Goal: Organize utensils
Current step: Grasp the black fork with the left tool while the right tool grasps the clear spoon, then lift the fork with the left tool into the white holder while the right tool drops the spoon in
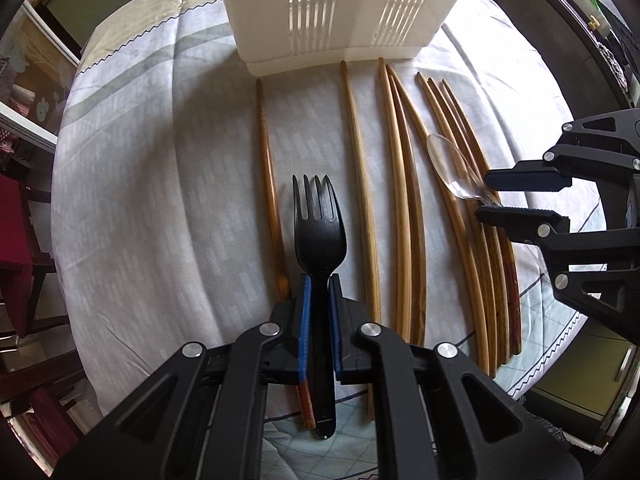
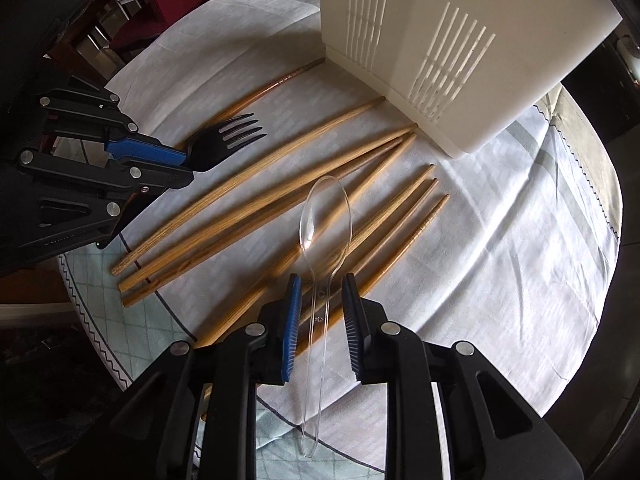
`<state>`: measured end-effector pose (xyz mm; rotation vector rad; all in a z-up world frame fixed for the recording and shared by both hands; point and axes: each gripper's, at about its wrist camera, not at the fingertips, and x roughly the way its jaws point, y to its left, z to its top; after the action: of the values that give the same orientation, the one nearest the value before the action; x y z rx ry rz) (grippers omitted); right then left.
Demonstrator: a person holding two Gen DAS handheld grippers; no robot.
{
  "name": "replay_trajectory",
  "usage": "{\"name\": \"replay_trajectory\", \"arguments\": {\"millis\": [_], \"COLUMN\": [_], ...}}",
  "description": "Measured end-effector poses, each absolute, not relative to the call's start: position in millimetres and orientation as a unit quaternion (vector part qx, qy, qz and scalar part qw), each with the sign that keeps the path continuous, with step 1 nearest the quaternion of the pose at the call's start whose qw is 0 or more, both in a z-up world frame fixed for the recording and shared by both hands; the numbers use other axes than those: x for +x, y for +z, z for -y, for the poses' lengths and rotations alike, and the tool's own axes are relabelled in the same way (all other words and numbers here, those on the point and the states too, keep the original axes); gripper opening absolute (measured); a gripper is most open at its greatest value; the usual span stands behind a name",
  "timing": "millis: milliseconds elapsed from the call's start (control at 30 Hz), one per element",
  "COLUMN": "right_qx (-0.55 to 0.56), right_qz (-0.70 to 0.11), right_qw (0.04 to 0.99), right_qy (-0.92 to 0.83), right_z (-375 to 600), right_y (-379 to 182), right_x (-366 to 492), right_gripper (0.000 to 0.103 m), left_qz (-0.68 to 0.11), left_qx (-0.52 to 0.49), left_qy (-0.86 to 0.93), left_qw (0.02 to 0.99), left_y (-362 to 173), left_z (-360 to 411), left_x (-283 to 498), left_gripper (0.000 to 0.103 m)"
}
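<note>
Left gripper (image 1: 319, 284): pinching the black fork (image 1: 319, 216) by its handle, tines forward.
Right gripper (image 2: 322, 286): spread, the clear spoon (image 2: 326, 216) handle lying between its jaws.

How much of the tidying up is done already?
Nothing looks put away yet. The left claw is shut on the black fork, and the right claw sits open around the clear spoon. The wooden chopsticks lie on the cloth beside the white holder.
</note>
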<state>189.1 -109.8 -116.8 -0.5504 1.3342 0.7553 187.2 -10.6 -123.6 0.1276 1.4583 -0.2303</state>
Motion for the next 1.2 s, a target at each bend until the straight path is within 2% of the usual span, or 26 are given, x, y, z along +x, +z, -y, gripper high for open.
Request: {"name": "replay_trajectory", "arguments": {"millis": [67,333,533,800,1000,1200], "right_qx": [-0.244,-0.213,-0.159,-0.080,-0.033,0.018], "right_qz": [-0.602,-0.601,-0.558,-0.479,-0.408,-0.306], "right_qw": [0.679,0.692,0.733,0.793,0.832,0.881], "right_qy": [0.342,0.337,0.355,0.368,0.374,0.359], "right_z": [104.7,98.9,112.7,146.9,176.0,188.9], "right_y": [-119.3,-118.5,-88.4,-44.9,8.7,61.8], "right_x": [188.0,192.7,181.3,159.2,159.7,177.9], "right_gripper": [0.010,0.009,0.009,0.009,0.009,0.009], "left_qz": [-0.664,-0.663,-0.643,-0.591,-0.501,-0.350], "left_qx": [0.060,0.054,0.042,0.000,-0.027,-0.062], "left_qy": [-0.105,-0.107,-0.108,-0.125,-0.146,-0.149], "left_qw": [0.738,0.739,0.757,0.797,0.852,0.922], "left_y": [-123.2,-120.9,-104.3,-56.3,19.6,101.1], "left_z": [12.2,12.0,5.1,-5.2,-2.7,-6.3], "left_x": [187.3,188.0,185.3,177.0,175.9,193.4], "left_gripper": [0.009,0.009,0.008,0.008,0.008,0.008]}}
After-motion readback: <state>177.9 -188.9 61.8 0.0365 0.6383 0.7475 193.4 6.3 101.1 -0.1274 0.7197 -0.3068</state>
